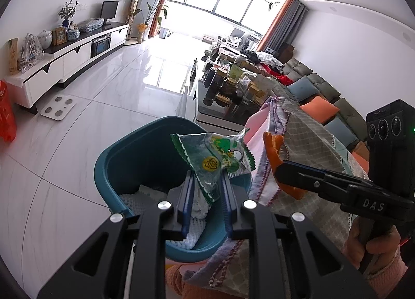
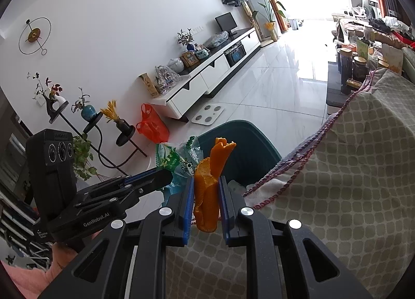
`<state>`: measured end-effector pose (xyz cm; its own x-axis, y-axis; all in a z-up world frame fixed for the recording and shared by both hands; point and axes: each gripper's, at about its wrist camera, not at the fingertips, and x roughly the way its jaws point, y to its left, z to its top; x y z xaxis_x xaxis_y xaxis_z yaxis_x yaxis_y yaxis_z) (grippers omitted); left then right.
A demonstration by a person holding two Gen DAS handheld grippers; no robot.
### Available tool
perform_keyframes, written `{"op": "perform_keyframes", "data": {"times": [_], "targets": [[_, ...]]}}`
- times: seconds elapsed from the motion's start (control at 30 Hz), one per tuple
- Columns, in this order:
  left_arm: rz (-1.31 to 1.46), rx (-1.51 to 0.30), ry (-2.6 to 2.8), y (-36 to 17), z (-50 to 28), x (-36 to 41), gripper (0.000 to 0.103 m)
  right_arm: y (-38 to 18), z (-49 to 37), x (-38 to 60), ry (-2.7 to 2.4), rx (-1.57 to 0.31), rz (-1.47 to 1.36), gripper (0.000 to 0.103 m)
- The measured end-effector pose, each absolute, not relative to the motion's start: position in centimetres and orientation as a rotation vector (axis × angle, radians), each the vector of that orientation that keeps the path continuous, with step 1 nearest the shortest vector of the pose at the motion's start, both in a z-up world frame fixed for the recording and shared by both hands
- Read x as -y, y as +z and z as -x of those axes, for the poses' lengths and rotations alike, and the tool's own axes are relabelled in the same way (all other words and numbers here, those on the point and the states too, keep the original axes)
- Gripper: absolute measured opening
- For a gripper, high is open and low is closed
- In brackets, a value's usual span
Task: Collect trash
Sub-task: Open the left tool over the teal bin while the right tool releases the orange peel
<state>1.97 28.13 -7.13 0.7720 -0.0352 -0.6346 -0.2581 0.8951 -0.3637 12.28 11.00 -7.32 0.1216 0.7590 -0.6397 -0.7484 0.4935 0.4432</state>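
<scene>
My left gripper (image 1: 206, 181) is shut on a green snack wrapper (image 1: 216, 157) and holds it over a teal bin (image 1: 122, 159) with white crumpled paper (image 1: 155, 192) inside. My right gripper (image 2: 206, 182) is shut on an orange peel (image 2: 210, 182), beside the bin (image 2: 243, 141). The right gripper also shows in the left wrist view (image 1: 278, 170) with the peel (image 1: 273, 154) over the cloth-covered surface. The left gripper also shows in the right wrist view (image 2: 168, 176) with the wrapper (image 2: 176, 161).
A checked cloth with purple stitched edge (image 1: 306, 138) (image 2: 350, 169) covers a surface right of the bin. A glass coffee table with jars (image 1: 233, 86), a sofa with cushions (image 1: 319, 91), a white TV cabinet (image 1: 64, 58), a white scale (image 1: 58, 106) and a red bag (image 2: 151, 128) stand around.
</scene>
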Motion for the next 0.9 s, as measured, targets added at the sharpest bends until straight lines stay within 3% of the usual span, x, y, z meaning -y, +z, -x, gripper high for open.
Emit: {"op": "perform_keyframes", "data": {"times": [0.9], "targets": [[0.469,-0.736,0.161,-9.0,-4.1,-28.6,0.021,-9.2,-13.5,-13.4,1.067,-1.018,0.000,0.019]]}}
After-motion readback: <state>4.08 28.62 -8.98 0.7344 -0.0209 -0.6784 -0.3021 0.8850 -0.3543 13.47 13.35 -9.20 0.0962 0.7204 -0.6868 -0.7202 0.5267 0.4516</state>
